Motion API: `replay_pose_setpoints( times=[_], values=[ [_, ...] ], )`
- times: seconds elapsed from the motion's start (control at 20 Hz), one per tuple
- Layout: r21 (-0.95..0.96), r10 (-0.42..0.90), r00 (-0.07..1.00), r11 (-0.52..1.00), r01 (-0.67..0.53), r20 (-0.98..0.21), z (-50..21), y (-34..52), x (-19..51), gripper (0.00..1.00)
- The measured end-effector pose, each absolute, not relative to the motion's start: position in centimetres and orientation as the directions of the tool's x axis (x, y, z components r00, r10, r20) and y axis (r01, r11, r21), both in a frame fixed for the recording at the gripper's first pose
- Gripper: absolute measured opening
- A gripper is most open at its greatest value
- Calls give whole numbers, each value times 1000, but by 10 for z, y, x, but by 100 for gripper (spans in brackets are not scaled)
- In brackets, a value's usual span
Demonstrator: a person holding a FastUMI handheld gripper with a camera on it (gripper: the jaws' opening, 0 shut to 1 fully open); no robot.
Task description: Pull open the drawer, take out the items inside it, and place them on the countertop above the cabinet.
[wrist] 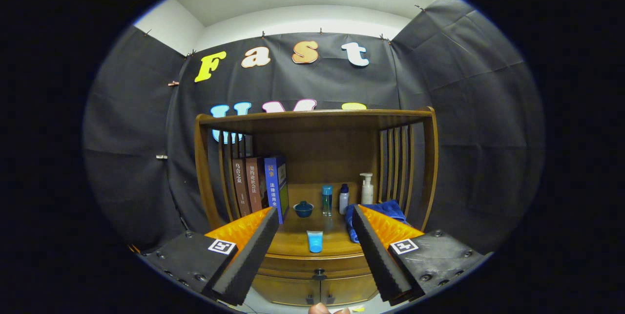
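Note:
A wooden cabinet [317,157] stands ahead against the booth wall. Its drawer [317,264] with a small dark knob [319,272] sits just under the countertop [298,238], between my fingers, and looks closed. A blue tube [315,241] stands on the countertop's front edge, straight ahead. My gripper [315,233] is open, fingers wide apart and short of the cabinet, holding nothing. What the drawer holds is hidden.
On the countertop stand three books [259,187] at the left, a small blue lidded bowl [303,209], a clear bottle [326,200], a small white bottle [343,198], a pump bottle [366,188] and a blue cloth [376,210] at the right. Two cupboard doors [317,290] lie below the drawer. A fingertip [320,309] shows low down.

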State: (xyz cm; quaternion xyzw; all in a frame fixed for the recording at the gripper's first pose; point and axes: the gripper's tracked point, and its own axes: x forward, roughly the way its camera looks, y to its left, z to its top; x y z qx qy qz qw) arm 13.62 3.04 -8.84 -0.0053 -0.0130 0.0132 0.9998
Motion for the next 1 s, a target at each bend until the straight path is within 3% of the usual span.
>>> replay_pose_setpoints(
  times=[1.0],
  values=[
    [-9, 10, 999, 1000, -10, 49, -68, 46, 122, 99]
  ],
)
